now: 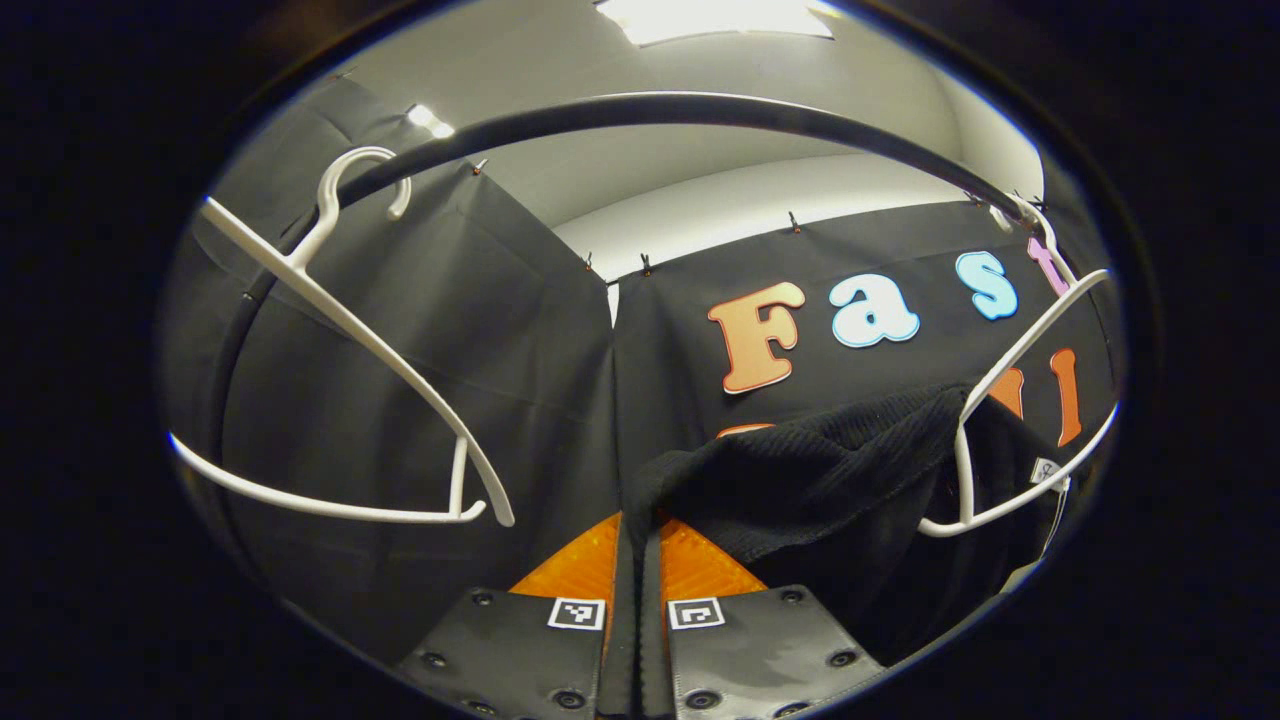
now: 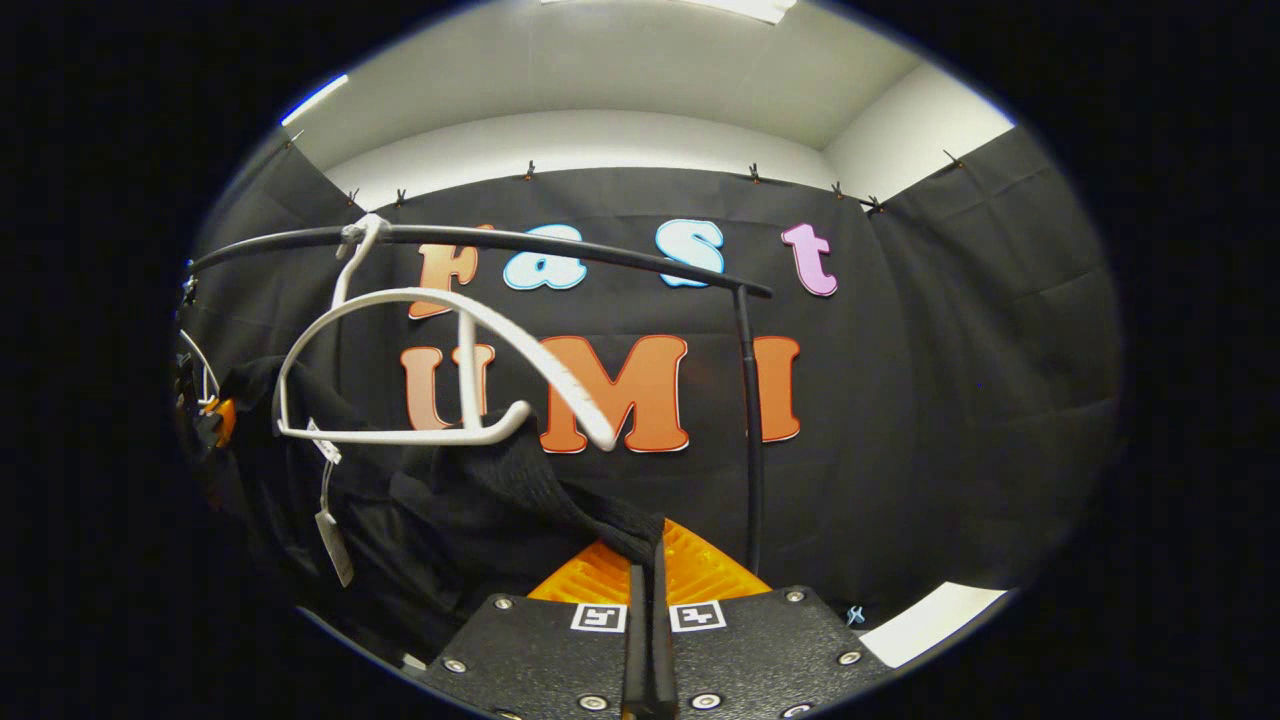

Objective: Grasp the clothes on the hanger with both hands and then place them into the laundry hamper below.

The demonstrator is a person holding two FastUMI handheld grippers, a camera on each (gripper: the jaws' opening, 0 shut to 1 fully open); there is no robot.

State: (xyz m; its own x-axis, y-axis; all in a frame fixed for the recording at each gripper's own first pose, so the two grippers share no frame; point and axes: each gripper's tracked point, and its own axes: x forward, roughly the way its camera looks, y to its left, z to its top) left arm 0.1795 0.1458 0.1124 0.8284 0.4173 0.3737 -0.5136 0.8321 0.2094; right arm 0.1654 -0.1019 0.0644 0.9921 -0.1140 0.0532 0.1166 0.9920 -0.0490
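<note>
Pulling the black garment (image 1: 820, 480) clear of its hanger is the step in hand, judged from how the cloth lies; in the left gripper view the left gripper (image 1: 638, 560) has its two fingers pressed together on a fold of the knit, and in the right gripper view the right gripper (image 2: 648, 570) likewise pinches another edge of the same garment (image 2: 470, 500); the cloth sags between the two grips, draped just below the white hanger (image 2: 420, 370) that hangs from the black rail (image 2: 560, 245). To do it well, both grippers should probably draw down and outward together, keeping the pinch firm so the knit does not slip; an uneven pull could snag the cloth on the hanger's arm. A tag (image 2: 335, 545) dangles from the garment beside the hanger's lower bar; a second, bare hanger (image 1: 340, 330) hangs on the rail (image 1: 700, 110) well apart from the garment; the rail's upright post (image 2: 752, 430) stands near the right gripper and could obstruct a swing that way.
</note>
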